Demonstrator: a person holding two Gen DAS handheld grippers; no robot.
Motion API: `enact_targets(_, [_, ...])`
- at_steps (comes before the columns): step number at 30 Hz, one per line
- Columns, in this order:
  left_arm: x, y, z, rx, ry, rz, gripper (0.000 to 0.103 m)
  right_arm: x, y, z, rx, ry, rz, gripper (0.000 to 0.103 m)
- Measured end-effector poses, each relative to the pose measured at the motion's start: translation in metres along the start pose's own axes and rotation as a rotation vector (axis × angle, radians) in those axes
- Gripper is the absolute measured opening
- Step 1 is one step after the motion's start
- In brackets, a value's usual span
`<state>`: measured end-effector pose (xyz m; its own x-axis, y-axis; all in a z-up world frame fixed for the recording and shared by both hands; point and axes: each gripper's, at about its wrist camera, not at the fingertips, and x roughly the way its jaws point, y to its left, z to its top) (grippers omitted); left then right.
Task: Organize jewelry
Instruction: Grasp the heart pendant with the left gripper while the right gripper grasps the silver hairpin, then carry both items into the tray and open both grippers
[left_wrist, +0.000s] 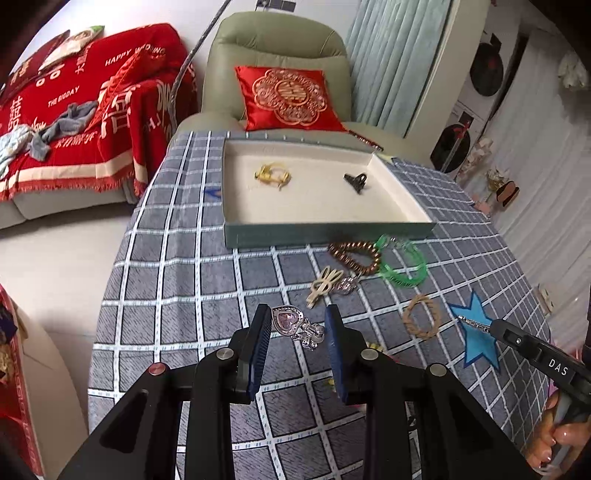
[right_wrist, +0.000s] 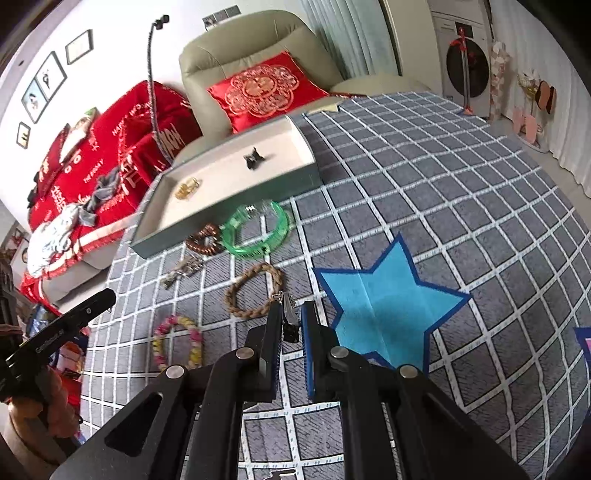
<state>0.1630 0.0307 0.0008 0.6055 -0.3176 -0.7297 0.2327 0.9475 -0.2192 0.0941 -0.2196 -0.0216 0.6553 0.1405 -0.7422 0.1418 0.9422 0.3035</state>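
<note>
Left wrist view: your left gripper (left_wrist: 297, 328) is clamped on a silver brooch (left_wrist: 295, 325) with a pink heart stone, held clear above the cloth (left_wrist: 166, 295). The heart sits against the left pad and the silver tail runs across to the right pad, so its long axis lies crosswise between your fingers. Ahead, the tray (left_wrist: 325, 230) with a cream inside holds a yellow piece (left_wrist: 273, 175) on its left and a dark clip (left_wrist: 356, 181) on its right. Just in front of the tray lie a brown bead bracelet (left_wrist: 356, 254), a green bangle (left_wrist: 404, 266), a cream clip (left_wrist: 323, 284) and a braided ring (left_wrist: 421, 316). Your right gripper (left_wrist: 461, 319) enters at the right edge, over a blue star (left_wrist: 480, 339), with a thin silver piece at its tip.

Right wrist view: your right gripper (right_wrist: 291, 321) is closed tight on a slim silver clasp (right_wrist: 287, 306), which stands lengthwise along the fingers and pokes out past the tips. Below lie the braided ring (right_wrist: 255, 291), a pink-and-yellow ring (right_wrist: 177, 341), the green bangle (right_wrist: 258, 230) and the tray (right_wrist: 229, 218).

The cloth is grey with a white grid. Behind it are a green armchair (left_wrist: 277, 44) with a red cushion (left_wrist: 288, 98), and a sofa under a red throw (left_wrist: 92, 110).
</note>
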Motion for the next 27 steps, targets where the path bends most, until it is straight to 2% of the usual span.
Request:
enact_targets(7, [-0.015,-0.006,0.015,0.02,-0.039,-0.014,0.045,-0.011,0.003,0.016,0.006,-0.021,0.046,0.011])
enact_targets(13, [-0.024,-0.012,0.039,0.03,-0.072,-0.03,0.045,-0.017,0.013,0.048,-0.014,-0.042,0.089,0.011])
enact_targets(21, [-0.018,-0.014,0.093,0.042,-0.115,-0.024,0.045,-0.016,0.041,0.124,-0.097,-0.087,0.112,0.011])
enact_targets(27, [-0.001,-0.015,0.139,0.071,-0.15,0.024,0.045,0.003,0.055,0.176,-0.103,-0.089,0.14,0.011])
